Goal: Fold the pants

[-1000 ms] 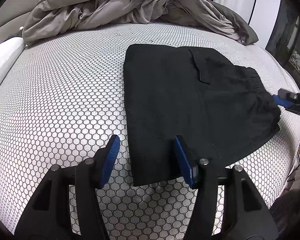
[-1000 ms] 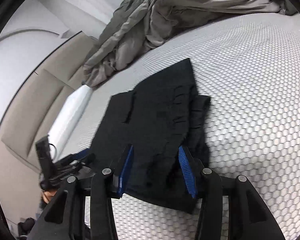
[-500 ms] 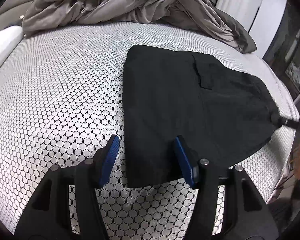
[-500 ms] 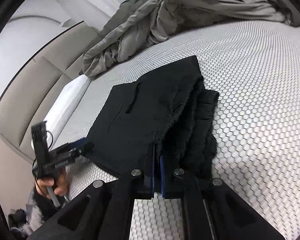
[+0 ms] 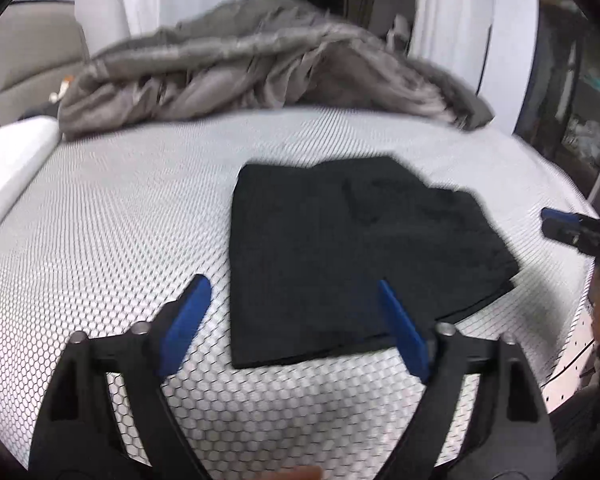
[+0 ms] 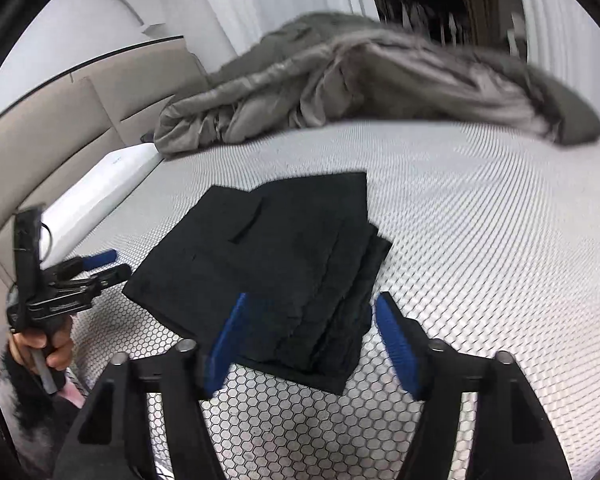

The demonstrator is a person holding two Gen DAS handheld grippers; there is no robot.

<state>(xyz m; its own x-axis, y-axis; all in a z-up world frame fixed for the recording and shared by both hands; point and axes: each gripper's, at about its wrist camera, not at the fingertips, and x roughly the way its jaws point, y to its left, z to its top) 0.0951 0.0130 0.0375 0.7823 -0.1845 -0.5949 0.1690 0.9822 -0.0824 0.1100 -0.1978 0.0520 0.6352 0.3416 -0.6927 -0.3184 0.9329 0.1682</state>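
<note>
Folded pants (image 5: pixel 340 256) on bed (image 5: pixel 120 240), duvet (image 5: pixel 260 72) behind.

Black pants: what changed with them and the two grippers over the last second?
The right gripper, whose jaws were clamped on the near edge of the black pants half a second ago, has let go; its jaws are opening and it has pulled back. The left gripper has also lifted away, its jaws opening with nothing pinched. The pants stay folded flat on the honeycomb sheet; the grey duvet is unmoved.
</note>
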